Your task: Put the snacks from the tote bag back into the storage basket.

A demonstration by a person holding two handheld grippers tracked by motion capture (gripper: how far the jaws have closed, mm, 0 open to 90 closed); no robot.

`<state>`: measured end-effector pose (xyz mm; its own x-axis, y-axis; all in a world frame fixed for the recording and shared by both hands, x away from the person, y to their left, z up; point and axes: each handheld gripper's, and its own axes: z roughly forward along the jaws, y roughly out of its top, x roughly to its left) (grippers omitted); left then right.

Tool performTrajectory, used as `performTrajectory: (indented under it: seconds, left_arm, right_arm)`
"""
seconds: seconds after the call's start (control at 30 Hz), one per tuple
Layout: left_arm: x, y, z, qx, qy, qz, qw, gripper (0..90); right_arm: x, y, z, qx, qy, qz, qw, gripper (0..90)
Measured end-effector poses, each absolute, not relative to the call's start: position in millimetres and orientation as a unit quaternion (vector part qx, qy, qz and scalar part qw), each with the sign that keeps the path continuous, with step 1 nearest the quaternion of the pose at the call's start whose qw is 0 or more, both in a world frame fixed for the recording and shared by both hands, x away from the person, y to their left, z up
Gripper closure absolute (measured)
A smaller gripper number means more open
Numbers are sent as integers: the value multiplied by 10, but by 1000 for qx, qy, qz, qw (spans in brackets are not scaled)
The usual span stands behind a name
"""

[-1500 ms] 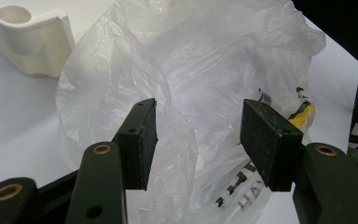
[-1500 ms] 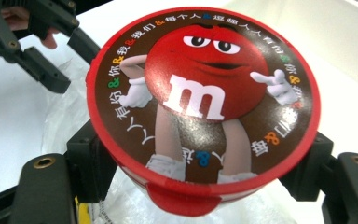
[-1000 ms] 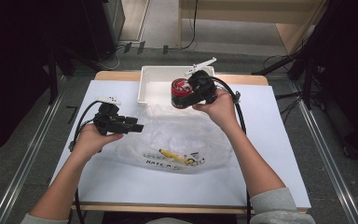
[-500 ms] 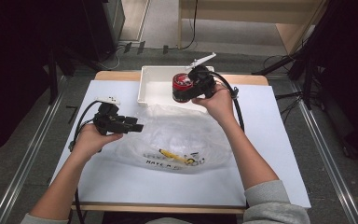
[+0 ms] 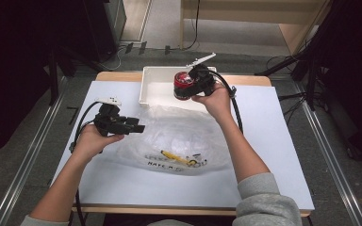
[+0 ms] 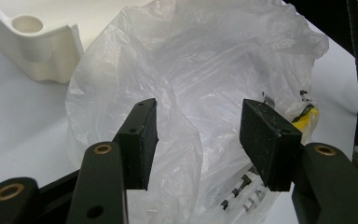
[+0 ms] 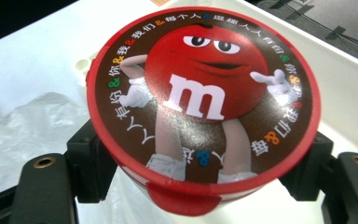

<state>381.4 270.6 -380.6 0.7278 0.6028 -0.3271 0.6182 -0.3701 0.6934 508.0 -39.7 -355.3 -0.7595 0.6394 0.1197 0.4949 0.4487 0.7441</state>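
The candy tub (image 7: 200, 107) has a red-rimmed lid printed with the red M&M's character, a white "m" on its chest, and a ring of coloured Chinese characters around the brown border. There is one tub, and the right gripper (image 5: 191, 84) has its two jaws clenched on the tub's sides, holding it above the near edge of the single white tray (image 5: 155, 89) at the far side of the table (image 5: 273, 155). One clear plastic bag (image 5: 179, 141) lies crumpled on the table, with black lettering that is too small to read and a yellow item (image 5: 176, 157) inside. The left gripper (image 6: 200, 135) hovers at the bag's edge, jaws released and apart with only loose plastic behind them.
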Motion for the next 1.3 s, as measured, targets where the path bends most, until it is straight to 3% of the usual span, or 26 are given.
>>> performTrajectory:
  seconds: [1.3]
  left_arm:
    - [3786,2755,-3828,827,374,-9,419,481]
  right_arm:
    - [5580,-129,-4159,381,848,360,81,262]
